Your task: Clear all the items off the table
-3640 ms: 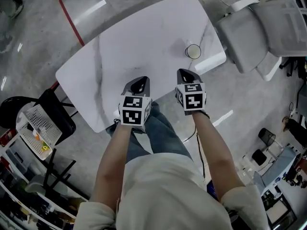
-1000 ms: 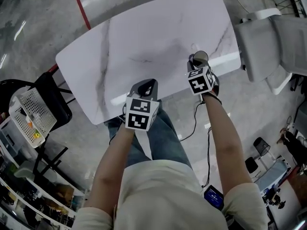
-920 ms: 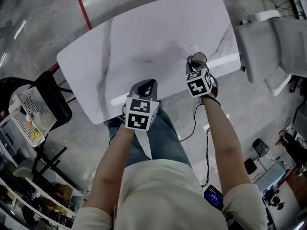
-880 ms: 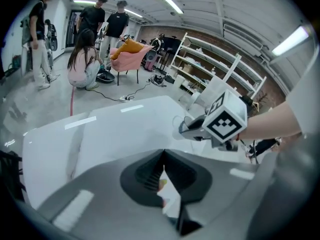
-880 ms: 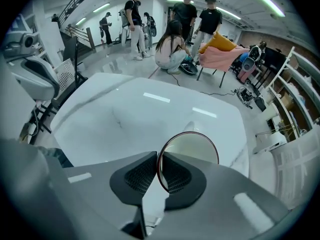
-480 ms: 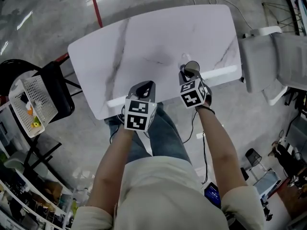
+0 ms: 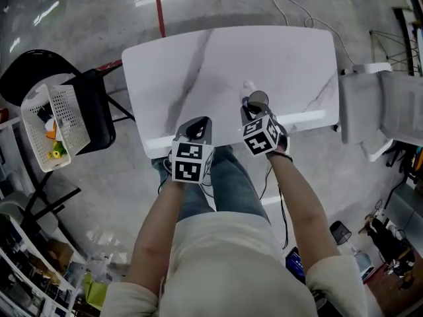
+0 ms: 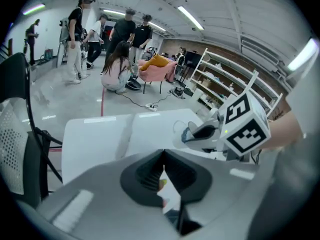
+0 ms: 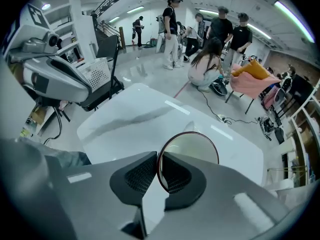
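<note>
A clear cup with a dark rim (image 7: 257, 100) hangs over the near part of the white marble table (image 7: 291, 58). My right gripper (image 7: 253, 109) is shut on its rim. In the right gripper view the rim (image 9: 192, 146) is pinched edge-on between the pads of my right gripper (image 9: 158, 173), with the tabletop (image 9: 125, 121) below. My left gripper (image 7: 197, 129) is shut with nothing in it, at the table's near edge. From the left gripper view its jaws (image 8: 163, 173) meet tip to tip, and the cup (image 8: 181, 131) shows to the right above the table (image 8: 95, 139).
A white basket (image 7: 56, 121) with small toys rests on a black chair (image 7: 92, 111) left of the table. A pale padded chair (image 7: 380, 114) stands at its right end. Several people stand and crouch on the floor beyond, among cables.
The cup stood on the table's right part; my right gripper closed on its rim and carried it up and leftward. My left gripper also shifted left, still shut.
</note>
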A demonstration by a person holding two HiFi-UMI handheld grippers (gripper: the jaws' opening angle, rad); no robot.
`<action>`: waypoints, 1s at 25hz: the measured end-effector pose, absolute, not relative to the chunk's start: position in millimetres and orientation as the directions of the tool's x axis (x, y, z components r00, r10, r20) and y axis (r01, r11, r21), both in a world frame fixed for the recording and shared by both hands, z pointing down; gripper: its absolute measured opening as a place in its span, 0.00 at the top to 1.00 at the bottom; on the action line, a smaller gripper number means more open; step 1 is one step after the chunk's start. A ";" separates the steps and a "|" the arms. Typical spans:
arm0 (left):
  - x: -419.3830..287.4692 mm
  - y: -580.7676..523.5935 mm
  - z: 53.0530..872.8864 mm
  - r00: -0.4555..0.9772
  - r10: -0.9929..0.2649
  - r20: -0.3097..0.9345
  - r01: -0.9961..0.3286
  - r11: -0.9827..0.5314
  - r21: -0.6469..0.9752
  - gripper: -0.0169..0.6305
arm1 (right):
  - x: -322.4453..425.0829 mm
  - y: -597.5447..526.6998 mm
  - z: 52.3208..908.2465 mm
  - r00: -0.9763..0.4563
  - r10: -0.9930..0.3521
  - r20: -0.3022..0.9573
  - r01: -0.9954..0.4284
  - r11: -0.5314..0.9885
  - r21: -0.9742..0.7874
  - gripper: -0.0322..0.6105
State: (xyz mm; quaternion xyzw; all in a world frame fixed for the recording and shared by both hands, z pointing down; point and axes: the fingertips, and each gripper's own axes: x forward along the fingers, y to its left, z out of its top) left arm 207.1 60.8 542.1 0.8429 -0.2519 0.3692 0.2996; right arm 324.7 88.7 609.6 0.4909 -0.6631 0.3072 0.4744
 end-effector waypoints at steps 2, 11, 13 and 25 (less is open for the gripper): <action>189.3 55.8 539.7 0.598 -0.214 0.773 -0.657 -0.683 0.320 0.96 | 304.2 80.8 605.3 -0.079 -0.359 0.930 -0.935 0.351 0.056 0.90; 115.7 31.5 523.7 0.579 -0.277 0.767 -0.711 -0.633 0.308 0.96 | 218.9 49.3 588.9 -0.127 -0.357 0.925 -0.906 0.421 0.038 0.90; 98.3 27.6 521.2 0.571 -0.291 0.768 -0.725 -0.617 0.305 0.96 | 201.6 43.4 586.1 -0.137 -0.356 0.924 -0.898 0.439 0.036 0.90; 0.7 5.7 518.5 0.511 -0.377 0.772 -0.815 -0.499 0.296 0.96 | 109.1 16.0 577.1 -0.193 -0.331 0.924 -0.834 0.551 0.023 0.90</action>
